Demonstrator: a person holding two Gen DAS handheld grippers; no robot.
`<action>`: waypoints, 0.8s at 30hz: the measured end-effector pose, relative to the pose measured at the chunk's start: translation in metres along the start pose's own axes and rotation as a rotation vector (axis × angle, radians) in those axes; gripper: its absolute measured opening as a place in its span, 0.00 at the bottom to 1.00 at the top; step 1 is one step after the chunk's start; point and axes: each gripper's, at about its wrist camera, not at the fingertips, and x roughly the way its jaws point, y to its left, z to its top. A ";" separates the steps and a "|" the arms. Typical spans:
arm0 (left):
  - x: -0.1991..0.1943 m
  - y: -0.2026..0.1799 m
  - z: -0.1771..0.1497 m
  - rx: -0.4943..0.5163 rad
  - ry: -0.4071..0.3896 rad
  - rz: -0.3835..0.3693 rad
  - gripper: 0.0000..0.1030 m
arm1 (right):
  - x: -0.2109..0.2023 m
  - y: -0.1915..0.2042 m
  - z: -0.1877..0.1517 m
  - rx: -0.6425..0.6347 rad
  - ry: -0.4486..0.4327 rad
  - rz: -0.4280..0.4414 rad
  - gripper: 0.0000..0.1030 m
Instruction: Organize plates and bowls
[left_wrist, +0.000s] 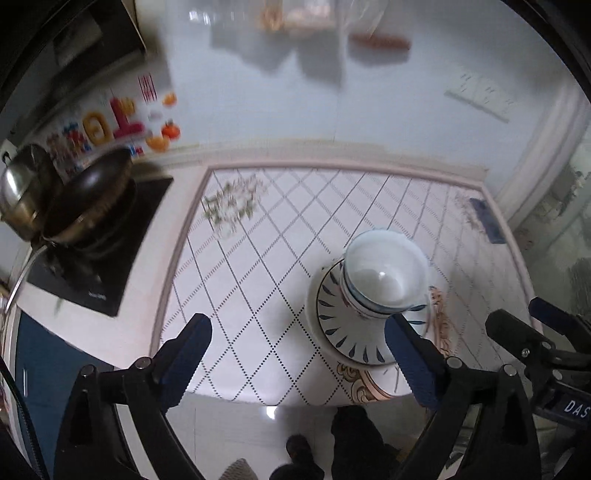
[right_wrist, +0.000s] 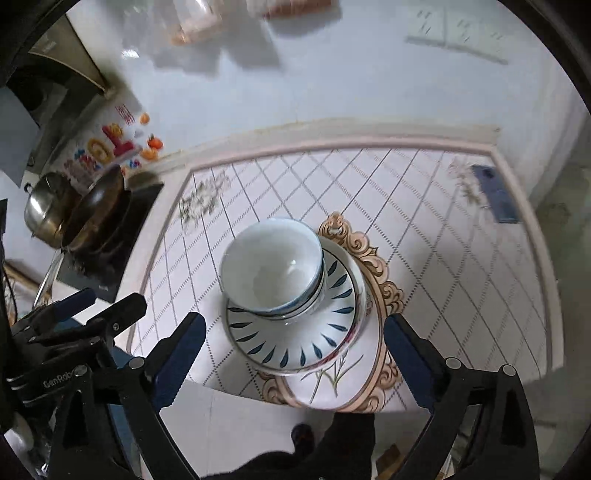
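Note:
White bowls with blue bands (right_wrist: 271, 267) are nested and sit on stacked plates with blue leaf marks (right_wrist: 295, 339) near the front edge of the tiled counter (right_wrist: 443, 258). The bowls (left_wrist: 384, 273) and plates (left_wrist: 343, 332) also show in the left wrist view. My left gripper (left_wrist: 297, 356) is open and empty, above the counter's front edge, left of the stack. My right gripper (right_wrist: 293, 358) is open and empty, its fingers either side of the stack's near rim, above it. The right gripper also shows at the right of the left wrist view (left_wrist: 535, 325).
A dark wok (left_wrist: 92, 195) and a steel pot (left_wrist: 22, 192) sit on a black hob (left_wrist: 110, 266) at the left. A blue phone (right_wrist: 496, 194) lies at the counter's far right corner. The wall is behind. The floor lies below the front edge.

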 end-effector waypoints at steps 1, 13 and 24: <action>-0.008 0.000 -0.003 0.008 -0.017 -0.001 1.00 | -0.013 0.004 -0.007 0.005 -0.029 -0.012 0.98; -0.113 0.011 -0.045 0.021 -0.154 -0.043 1.00 | -0.147 0.053 -0.082 0.024 -0.207 -0.086 1.00; -0.160 0.018 -0.077 0.007 -0.223 -0.006 1.00 | -0.206 0.067 -0.122 -0.007 -0.291 -0.132 1.00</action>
